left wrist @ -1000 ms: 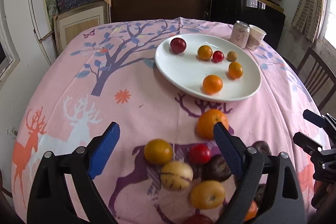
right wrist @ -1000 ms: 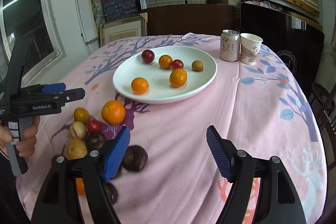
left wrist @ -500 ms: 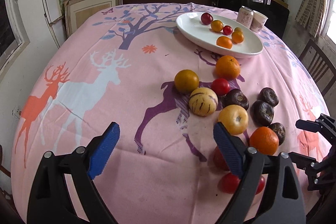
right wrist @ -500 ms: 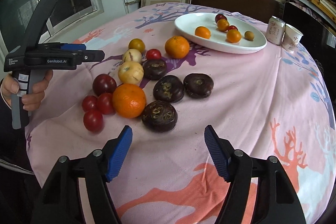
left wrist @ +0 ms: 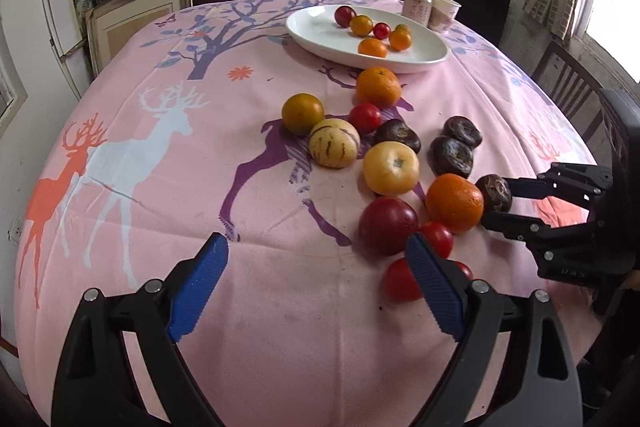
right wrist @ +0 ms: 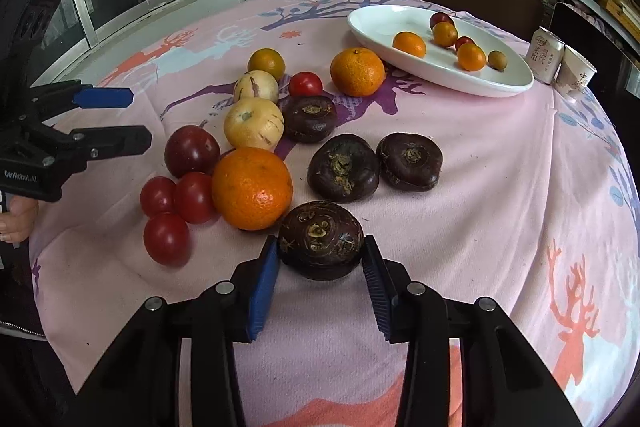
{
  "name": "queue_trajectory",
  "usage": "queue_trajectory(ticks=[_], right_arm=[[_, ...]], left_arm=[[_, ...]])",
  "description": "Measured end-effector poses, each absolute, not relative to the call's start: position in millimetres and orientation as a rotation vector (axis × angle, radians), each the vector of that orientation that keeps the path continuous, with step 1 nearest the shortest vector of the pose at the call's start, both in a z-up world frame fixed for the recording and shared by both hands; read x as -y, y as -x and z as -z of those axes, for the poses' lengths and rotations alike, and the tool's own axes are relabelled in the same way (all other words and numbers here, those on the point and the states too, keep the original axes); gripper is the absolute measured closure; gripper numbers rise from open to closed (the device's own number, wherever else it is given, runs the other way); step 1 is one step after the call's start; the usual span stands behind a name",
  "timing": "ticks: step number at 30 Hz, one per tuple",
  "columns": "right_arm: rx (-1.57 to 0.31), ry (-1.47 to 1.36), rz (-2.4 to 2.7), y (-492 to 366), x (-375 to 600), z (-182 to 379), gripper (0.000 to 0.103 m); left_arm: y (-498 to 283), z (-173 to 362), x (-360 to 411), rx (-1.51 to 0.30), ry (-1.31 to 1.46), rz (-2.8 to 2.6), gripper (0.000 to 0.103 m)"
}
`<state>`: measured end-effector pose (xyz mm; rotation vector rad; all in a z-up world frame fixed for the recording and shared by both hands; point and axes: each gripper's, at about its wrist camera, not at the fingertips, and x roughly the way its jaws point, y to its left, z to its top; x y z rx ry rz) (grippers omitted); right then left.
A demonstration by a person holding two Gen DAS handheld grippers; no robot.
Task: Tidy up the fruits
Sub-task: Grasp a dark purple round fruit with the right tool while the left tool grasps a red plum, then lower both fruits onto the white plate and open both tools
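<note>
Loose fruit lies on the pink tablecloth: oranges (right wrist: 252, 188), red tomatoes (right wrist: 166, 238), pale melons (right wrist: 253, 123), and dark brown water chestnuts (right wrist: 343, 167). A white plate (right wrist: 400, 21) at the far side holds several small fruits. My right gripper (right wrist: 320, 255) is shut on the nearest dark water chestnut (right wrist: 321, 239), which also shows in the left wrist view (left wrist: 495, 192) between the right gripper's black fingers (left wrist: 520, 203). My left gripper (left wrist: 320, 279) is open and empty above the cloth, its right finger near the red tomatoes (left wrist: 400, 281). The left gripper appears at the left in the right wrist view (right wrist: 112, 119).
A drink can (right wrist: 545, 55) and a paper cup (right wrist: 576, 77) stand beside the plate at the far right. Shelves of boxes and a dark chair line the back. A wooden chair (left wrist: 568, 95) stands at the table's right. The table edge curves close below both grippers.
My right gripper has moved forward and closed its jaws on the nearest water chestnut. The left gripper has shifted slightly, still open.
</note>
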<state>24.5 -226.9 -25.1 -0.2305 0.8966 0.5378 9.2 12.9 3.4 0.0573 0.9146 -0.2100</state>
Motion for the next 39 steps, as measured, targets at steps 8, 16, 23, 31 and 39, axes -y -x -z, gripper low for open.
queue_trajectory(ticks=[8, 16, 23, 31, 39], right_arm=[[-0.873, 0.175, -0.517, -15.8, 253.5, 19.0, 0.060], [-0.858, 0.161, -0.532, -12.3, 251.4, 16.6, 0.060], [-0.856, 0.152, -0.534, -12.6, 253.7, 16.3, 0.060], [-0.813, 0.150, -0.503, -22.8, 257.6, 3.8, 0.060], [-0.658, 0.113, -0.403, -71.5, 269.7, -38.9, 0.060]], left_arm=[[-1.4, -3.7, 4.7, -0.921, -0.078, 0.299, 0.015], [-41.9, 11.3, 3.7, -1.028, 0.073, 0.294, 0.041], [-46.9, 19.5, 7.9, -1.020, 0.157, 0.356, 0.065], [-54.5, -1.5, 9.2, -0.996, 0.069, 0.288, 0.066], [-102.7, -59.1, 32.5, -0.777, -0.109, 0.210, 0.065]])
